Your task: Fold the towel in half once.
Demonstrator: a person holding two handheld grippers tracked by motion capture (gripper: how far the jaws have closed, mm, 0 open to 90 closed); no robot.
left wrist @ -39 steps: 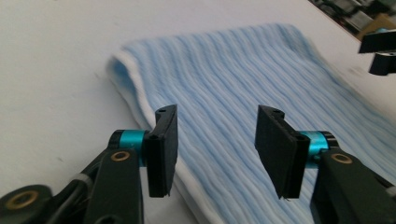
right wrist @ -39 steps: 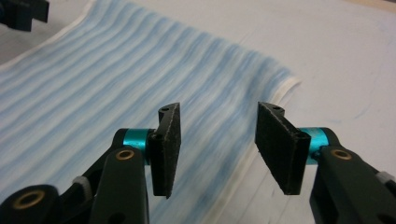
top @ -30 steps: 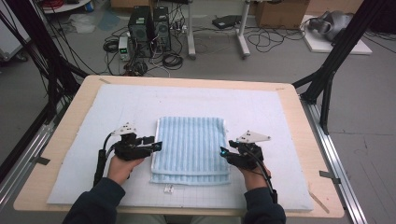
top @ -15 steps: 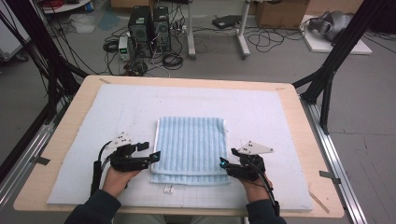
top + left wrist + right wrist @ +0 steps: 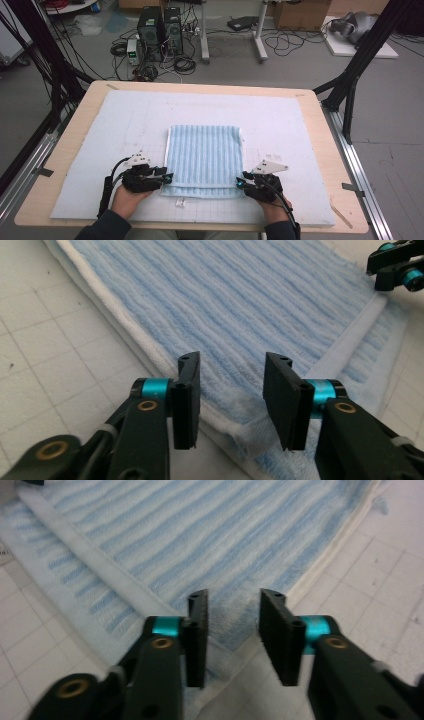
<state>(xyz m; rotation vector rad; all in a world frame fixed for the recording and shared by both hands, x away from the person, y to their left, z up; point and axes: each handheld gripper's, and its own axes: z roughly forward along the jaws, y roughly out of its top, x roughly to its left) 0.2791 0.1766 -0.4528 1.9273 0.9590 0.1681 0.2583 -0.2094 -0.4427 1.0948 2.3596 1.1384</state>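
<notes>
Left gripper (image 5: 230, 400): jaws apart, just been closing, straddling the near-left corner of the towel (image 5: 240, 305); pads do not press the cloth. Right gripper (image 5: 232, 635): jaws apart, just been closing, straddling the near-right corner; no clamping visible. In the high view, the left gripper (image 5: 167, 177) sits at 8 o'clock of the towel (image 5: 204, 152), the right gripper (image 5: 240, 182) at 4 o'clock. The towel lies folded flat at the centre of the mat (image 5: 100, 130), which covers the table (image 5: 75, 115). A small tag (image 5: 180, 202) lies at 6 o'clock, just beside the towel edge.
</notes>
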